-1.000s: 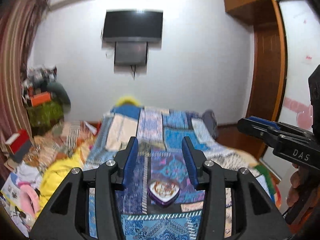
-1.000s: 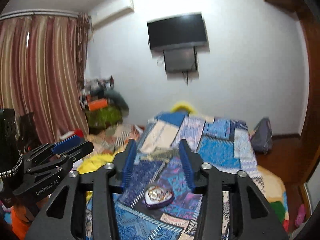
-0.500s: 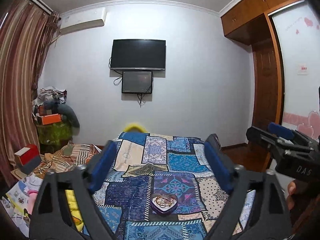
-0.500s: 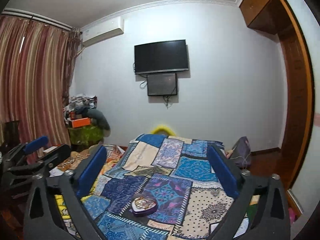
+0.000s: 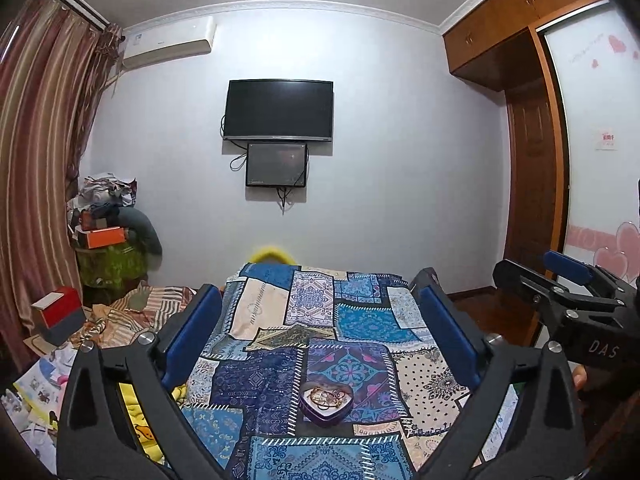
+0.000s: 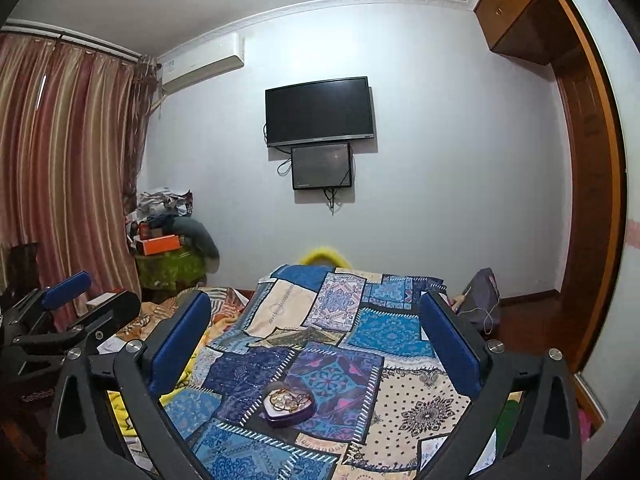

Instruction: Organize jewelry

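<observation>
A purple heart-shaped tin [image 5: 326,402] holding a tangle of gold jewellery lies on the patchwork quilt [image 5: 360,320] of a bed, ahead of and below both grippers. My left gripper [image 5: 318,289] hovers above the near end of the bed; its jaws are opening wide with nothing between them. In the right wrist view the tin [image 6: 289,402] lies below my right gripper [image 6: 314,300], which is open and empty. Each gripper also shows at the edge of the other's view: the right gripper [image 5: 568,276] and the left gripper [image 6: 68,292].
A TV [image 5: 278,110] hangs on the far wall. Piled clothes and boxes [image 5: 106,224] stand by the striped curtain [image 5: 36,160] at left. A red box [image 5: 60,312] and a yellow cloth [image 5: 136,412] lie left of the bed. A wooden wardrobe [image 5: 532,208] stands at right.
Both grippers' jaws have spread from half closed to wide open. Both views have drawn back and tilted up, so the tin looks smaller and more of the room shows.
</observation>
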The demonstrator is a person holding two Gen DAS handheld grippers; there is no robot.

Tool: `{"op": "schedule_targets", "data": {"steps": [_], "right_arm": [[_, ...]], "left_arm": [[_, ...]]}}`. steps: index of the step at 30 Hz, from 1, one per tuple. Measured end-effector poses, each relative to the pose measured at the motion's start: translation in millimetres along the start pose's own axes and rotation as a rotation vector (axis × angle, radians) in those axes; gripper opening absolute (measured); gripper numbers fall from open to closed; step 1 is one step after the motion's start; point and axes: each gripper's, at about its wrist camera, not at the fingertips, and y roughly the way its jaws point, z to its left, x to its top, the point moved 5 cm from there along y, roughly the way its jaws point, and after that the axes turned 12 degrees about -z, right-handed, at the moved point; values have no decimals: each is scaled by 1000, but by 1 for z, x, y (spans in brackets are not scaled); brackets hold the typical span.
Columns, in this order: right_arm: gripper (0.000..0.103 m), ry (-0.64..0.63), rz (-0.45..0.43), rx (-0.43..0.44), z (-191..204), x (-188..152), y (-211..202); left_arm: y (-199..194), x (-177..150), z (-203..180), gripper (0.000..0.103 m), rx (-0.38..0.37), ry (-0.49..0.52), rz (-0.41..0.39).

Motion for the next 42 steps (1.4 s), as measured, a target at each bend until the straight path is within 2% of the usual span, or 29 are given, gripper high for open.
{"op": "schedule_targets", "data": {"steps": [42], "right_arm": [[103, 10, 54, -10, -4, -6, 0]], "left_arm": [[11, -9, 2, 101, 4, -27, 45]]}}
